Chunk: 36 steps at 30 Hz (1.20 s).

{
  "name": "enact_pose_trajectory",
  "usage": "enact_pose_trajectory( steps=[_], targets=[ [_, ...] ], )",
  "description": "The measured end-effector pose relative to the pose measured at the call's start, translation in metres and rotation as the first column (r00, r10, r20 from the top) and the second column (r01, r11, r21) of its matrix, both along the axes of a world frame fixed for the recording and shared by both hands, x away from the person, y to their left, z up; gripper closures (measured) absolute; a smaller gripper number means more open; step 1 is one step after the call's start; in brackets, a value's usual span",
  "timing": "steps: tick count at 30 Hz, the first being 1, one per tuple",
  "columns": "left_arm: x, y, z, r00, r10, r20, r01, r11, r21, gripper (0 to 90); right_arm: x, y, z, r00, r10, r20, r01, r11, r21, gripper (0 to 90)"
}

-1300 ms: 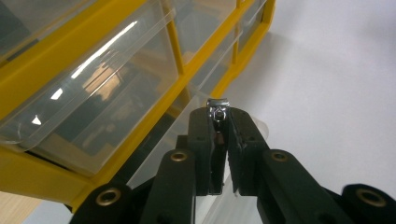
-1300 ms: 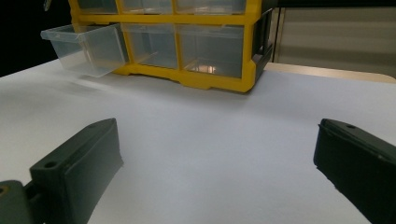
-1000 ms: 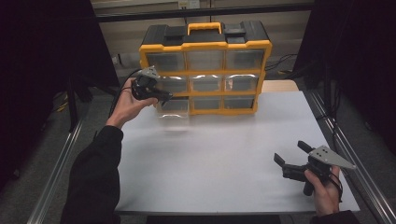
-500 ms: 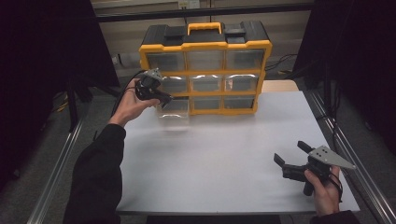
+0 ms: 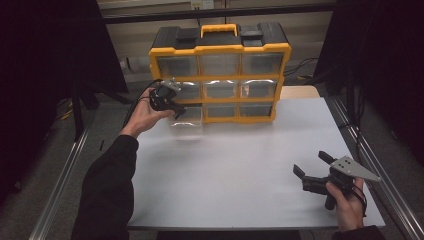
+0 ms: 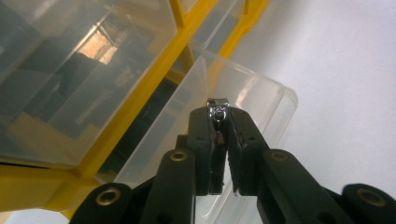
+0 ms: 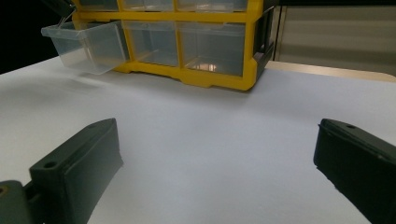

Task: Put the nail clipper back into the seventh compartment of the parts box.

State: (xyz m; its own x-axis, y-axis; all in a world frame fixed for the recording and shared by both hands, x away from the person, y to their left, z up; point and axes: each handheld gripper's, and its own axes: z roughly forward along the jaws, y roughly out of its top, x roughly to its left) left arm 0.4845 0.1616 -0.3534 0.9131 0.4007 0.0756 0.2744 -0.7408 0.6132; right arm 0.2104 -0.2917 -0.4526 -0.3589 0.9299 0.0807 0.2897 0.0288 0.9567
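A yellow organizer (image 5: 220, 75) with clear drawers stands at the back of the white table (image 5: 240, 160). Its bottom-left drawer (image 5: 186, 120) is pulled out and tilts forward. My left gripper (image 5: 175, 109) hovers just above that drawer, shut on a small metal nail clipper (image 6: 217, 106). In the left gripper view the clipper's end sticks out past the jaw tips (image 6: 219, 117), over the drawer (image 6: 261, 107). My right gripper (image 5: 311, 163) rests at the near right of the table, open with nothing between its jaws (image 7: 217, 140). The right gripper view faces the organizer (image 7: 210, 77) and the drawer (image 7: 86, 44).
Metal rails (image 5: 365, 145) run along both sides of the table. Dark curtains hang left and right. A cable (image 5: 135, 102) trails from the left gripper. A wide bare stretch of table lies between the organizer and the right gripper.
The left gripper with the nail clipper has edged slightly right and down, closer to the pulled-out drawer. The right gripper has stayed put.
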Motion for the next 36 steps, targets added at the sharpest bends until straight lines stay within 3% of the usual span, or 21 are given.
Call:
enact_pose_trajectory(
  steps=[18, 20, 24, 27, 36],
  targets=[
    [0.004, -0.005, -0.016, 0.9994, 0.018, -0.029, -0.018, 0.9998, 0.009, 80.3, 0.000, -0.001, 0.000, 1.0000, 0.000, 0.000, 0.000, 1.0000, -0.001, 0.3],
    [0.005, -0.005, -0.017, 0.9996, 0.006, -0.028, -0.005, 0.9997, 0.026, 80.3, 0.000, 0.000, 0.000, 1.0000, 0.000, 0.000, 0.000, 1.0000, -0.002, 0.3],
    [0.005, -0.006, -0.021, 0.9990, 0.031, -0.034, -0.030, 0.9995, 0.010, 80.3, 0.000, 0.000, 0.000, 1.0000, 0.000, -0.001, 0.000, 1.0000, -0.002, 0.3],
    [0.006, -0.005, -0.023, 0.9987, 0.033, -0.038, -0.032, 0.9990, 0.030, 80.2, 0.000, 0.000, 0.000, 1.0000, 0.000, -0.003, 0.000, 1.0000, 0.001, 0.4],
    [0.007, -0.005, -0.024, 0.9983, 0.042, -0.039, -0.042, 0.9990, 0.015, 78.9, 0.000, 0.000, 0.000, 1.0000, -0.001, -0.001, 0.001, 1.0000, -0.001, 0.4]
  ],
)
